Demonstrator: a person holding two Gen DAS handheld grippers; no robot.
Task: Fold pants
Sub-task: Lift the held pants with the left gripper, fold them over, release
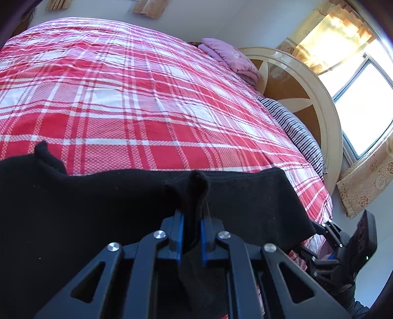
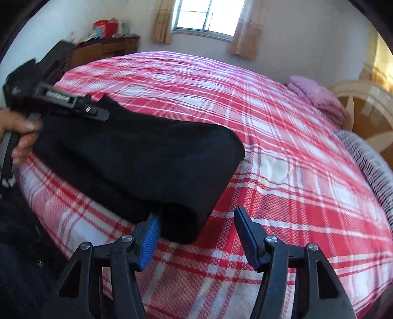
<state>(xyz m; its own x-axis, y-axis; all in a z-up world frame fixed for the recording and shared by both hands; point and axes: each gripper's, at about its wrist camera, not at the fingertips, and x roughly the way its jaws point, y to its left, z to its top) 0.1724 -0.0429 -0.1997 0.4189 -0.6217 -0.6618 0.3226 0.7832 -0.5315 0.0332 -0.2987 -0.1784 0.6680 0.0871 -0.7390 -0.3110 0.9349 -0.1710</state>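
Note:
Black pants (image 1: 98, 201) lie folded on the near edge of a bed with a red and white plaid cover (image 1: 137, 98). My left gripper (image 1: 192, 216) is shut on a bunched fold of the pants, which sticks up between its blue pads. In the right wrist view the pants (image 2: 137, 166) lie as a folded black stack, with the left gripper (image 2: 73, 105) on their far left end. My right gripper (image 2: 196, 218) is open; its left finger (image 2: 149, 235) touches the near end of the stack. It also shows in the left wrist view (image 1: 331, 235).
A pink folded blanket (image 1: 231, 56) and a striped pillow (image 1: 294, 127) lie by the cream and wood headboard (image 1: 307, 81). Curtained windows (image 2: 208, 14) are behind. A wooden dresser (image 2: 105, 49) with clutter stands at the far left corner.

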